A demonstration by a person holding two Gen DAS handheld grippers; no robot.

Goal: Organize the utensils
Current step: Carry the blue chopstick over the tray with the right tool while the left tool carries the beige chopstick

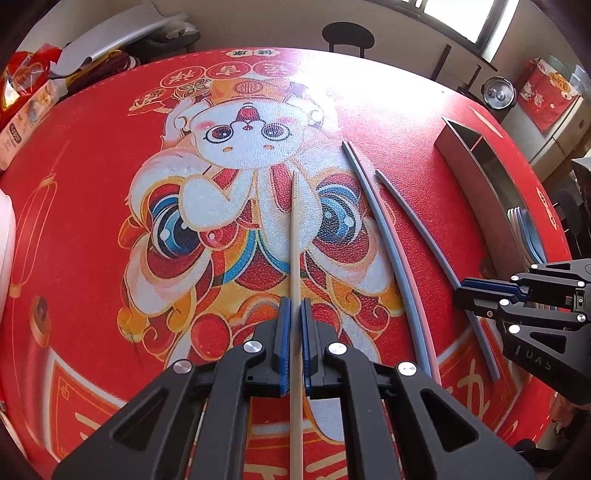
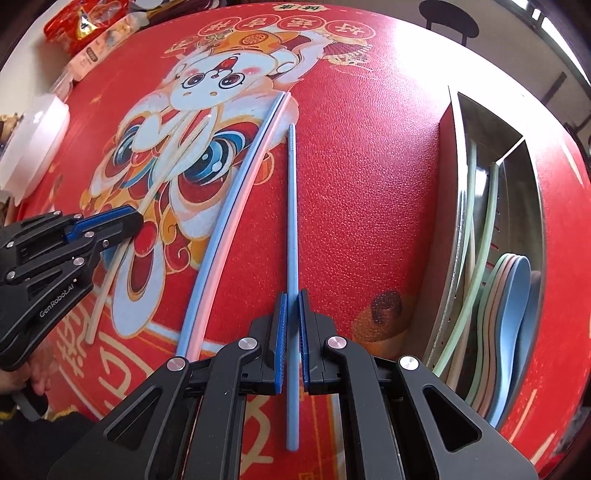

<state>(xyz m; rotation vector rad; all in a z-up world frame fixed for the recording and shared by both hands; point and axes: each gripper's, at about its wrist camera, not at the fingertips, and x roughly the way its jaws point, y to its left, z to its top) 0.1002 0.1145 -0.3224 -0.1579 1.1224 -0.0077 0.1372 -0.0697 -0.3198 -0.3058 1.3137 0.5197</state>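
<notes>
My left gripper (image 1: 294, 308) is shut on a cream chopstick (image 1: 295, 236), which runs forward over the rabbit print. My right gripper (image 2: 291, 299) is shut on a blue chopstick (image 2: 291, 206) that points away across the red mat. In the left wrist view that right gripper (image 1: 461, 291) stands at the right edge, gripping the same blue chopstick (image 1: 413, 214). In the right wrist view the left gripper (image 2: 129, 218) is at the left, with the cream chopstick (image 2: 103, 295) through it. A blue and a pink chopstick (image 2: 236, 199) lie side by side between the two.
A metal divided tray (image 2: 458, 155) stands at the right, holding green and cream chopsticks (image 2: 484, 236) and stacked pastel spoons (image 2: 513, 306). A white lidded container (image 2: 33, 147) and snack packets (image 2: 88, 22) sit at the left. A hand (image 2: 22, 380) holds the left gripper's grip.
</notes>
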